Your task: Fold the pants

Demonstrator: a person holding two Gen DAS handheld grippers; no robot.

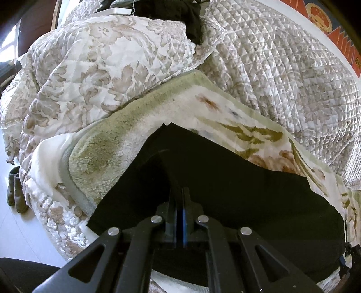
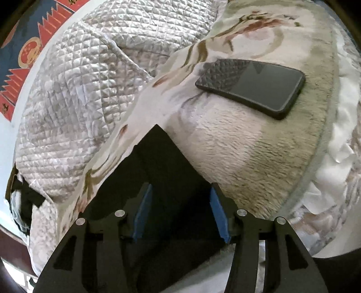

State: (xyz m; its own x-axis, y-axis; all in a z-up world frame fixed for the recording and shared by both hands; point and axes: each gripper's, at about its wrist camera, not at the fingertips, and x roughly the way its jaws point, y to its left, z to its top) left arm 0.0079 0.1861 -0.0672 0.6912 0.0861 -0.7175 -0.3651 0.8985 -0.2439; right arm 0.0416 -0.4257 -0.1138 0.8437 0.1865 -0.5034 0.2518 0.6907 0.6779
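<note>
Where my left gripper enters its own wrist view, I see the two fingers pressed together with only a sliver of blue pad between them, poised over the black pants; whether any cloth is pinched there I cannot tell, as black meets black. In the right wrist view, my right gripper stands wide apart, its blue pads flanking a pointed corner of the pants and holding nothing. The pants lie flat on a fleece blanket, pale green and cream with a floral print, which is spread on the bed. Just beyond the corner of the pants, on the same blanket, rests a dark phone, screen up and apart from the garment. Farther back, a quilted bedspread of beige and white lies bunched in folds against the blanket's far edge. A second dark garment sits at the top of the bed, well apart from the pants. At far left, beside the bed on the pale floor, stands a pair of grey boots. A red and blue patterned hanging lines the far wall.
</note>
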